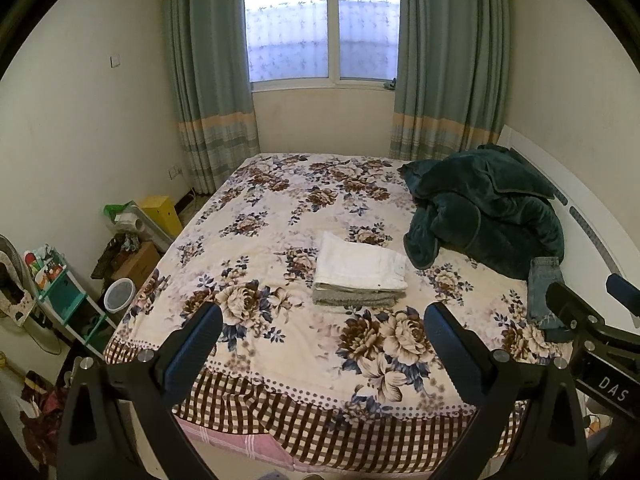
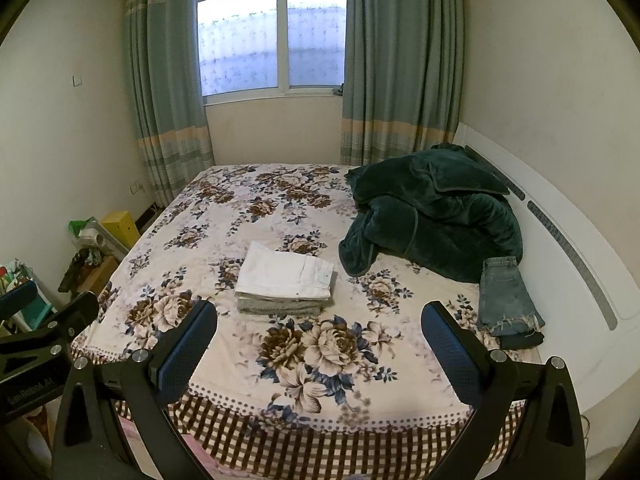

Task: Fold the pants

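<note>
Left gripper (image 1: 323, 326): spread wide, empty, raised over bed's (image 1: 280, 216) near edge.
Right gripper (image 2: 319, 326): same pose, wide, empty.
Folded pants (image 2: 286, 280): stacked mid-bed, 12 o'clock.
Jeans (image 2: 506, 296): 2 o'clock, beside green blanket (image 2: 436, 216).

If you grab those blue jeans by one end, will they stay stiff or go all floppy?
Probably floppy: the blue jeans are soft cloth lying loosely folded. The frayed hem would likely dangle. Denim looks thick, so perhaps fairly heavy.

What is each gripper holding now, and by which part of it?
Nothing is held. The left gripper and the right gripper are both open above the bed's near edge; the folded pants lie untouched.
</note>
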A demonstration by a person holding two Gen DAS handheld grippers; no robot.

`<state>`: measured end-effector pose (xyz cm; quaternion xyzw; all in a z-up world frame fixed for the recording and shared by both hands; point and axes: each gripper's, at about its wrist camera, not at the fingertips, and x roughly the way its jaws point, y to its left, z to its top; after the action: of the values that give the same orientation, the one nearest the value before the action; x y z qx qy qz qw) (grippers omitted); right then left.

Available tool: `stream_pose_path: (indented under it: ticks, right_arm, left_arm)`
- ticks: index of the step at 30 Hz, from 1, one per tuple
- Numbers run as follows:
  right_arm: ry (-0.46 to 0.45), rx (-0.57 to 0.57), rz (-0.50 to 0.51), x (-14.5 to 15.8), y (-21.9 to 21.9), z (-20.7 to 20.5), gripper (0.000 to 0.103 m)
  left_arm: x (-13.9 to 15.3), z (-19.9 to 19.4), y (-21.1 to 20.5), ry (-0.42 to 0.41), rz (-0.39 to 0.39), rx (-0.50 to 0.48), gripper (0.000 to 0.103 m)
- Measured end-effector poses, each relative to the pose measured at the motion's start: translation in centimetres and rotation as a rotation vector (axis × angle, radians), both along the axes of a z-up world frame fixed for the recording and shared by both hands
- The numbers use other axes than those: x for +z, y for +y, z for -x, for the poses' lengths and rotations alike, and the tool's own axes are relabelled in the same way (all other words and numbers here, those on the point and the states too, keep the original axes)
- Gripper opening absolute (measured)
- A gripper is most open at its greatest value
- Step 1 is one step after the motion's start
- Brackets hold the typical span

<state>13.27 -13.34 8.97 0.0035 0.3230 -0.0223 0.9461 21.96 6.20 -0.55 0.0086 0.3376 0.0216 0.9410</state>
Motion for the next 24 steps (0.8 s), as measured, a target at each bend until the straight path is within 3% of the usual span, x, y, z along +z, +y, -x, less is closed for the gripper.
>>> stream_pose_path:
  ticks: [24]
  right_arm:
    - [0.000,0.003,0.000,0.03,0.07,-0.18,0.103]
  left_arm:
    - [0.36,-0.62,0.48,-0.013,0.000,0.010,0.103]
